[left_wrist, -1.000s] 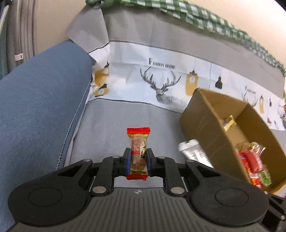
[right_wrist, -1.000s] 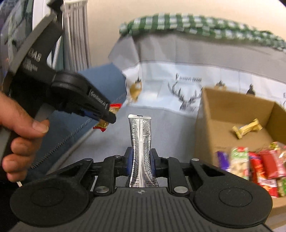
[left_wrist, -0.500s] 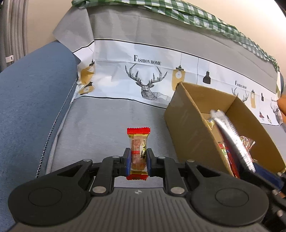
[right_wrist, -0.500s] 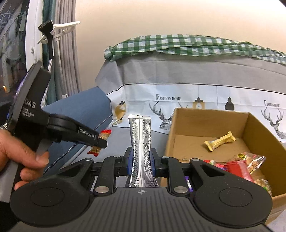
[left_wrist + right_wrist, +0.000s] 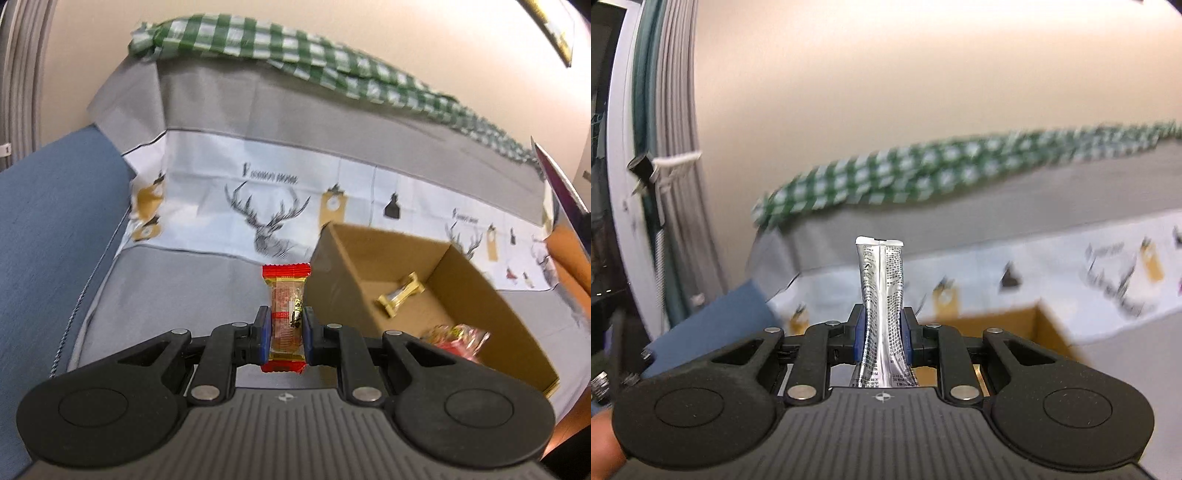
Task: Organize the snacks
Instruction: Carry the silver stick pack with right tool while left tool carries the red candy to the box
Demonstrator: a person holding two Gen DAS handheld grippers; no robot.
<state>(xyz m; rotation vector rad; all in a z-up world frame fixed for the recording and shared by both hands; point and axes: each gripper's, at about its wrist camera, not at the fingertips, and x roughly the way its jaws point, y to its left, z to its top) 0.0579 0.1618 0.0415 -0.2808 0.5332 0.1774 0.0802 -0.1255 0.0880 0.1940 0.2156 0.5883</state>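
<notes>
Holding a snack in each gripper beside the box

Gripping a red-ended candy (image 5: 286, 317) upright, my left gripper (image 5: 285, 338) has its blue pads pressed on the wrapper's two sides. It hangs over the grey couch cover (image 5: 177, 295), with bare fabric ahead and to the left as far as the blue armrest (image 5: 48, 229). Just to the right stands the cardboard box (image 5: 343, 280), its near left wall close beside the candy and its top open. Inside lie a gold-wrapped sweet (image 5: 400, 299) on the floor and a heap of red packets (image 5: 458, 338) toward the near side.

My right gripper (image 5: 882, 339) is clamped on a silver sachet (image 5: 882, 306), pinched at its waist and standing upright. That view is blurred, but the brown shape behind the fingers looks like the box rim (image 5: 1030, 317). A green checked cloth (image 5: 295, 51) runs along the top of the couch back.
</notes>
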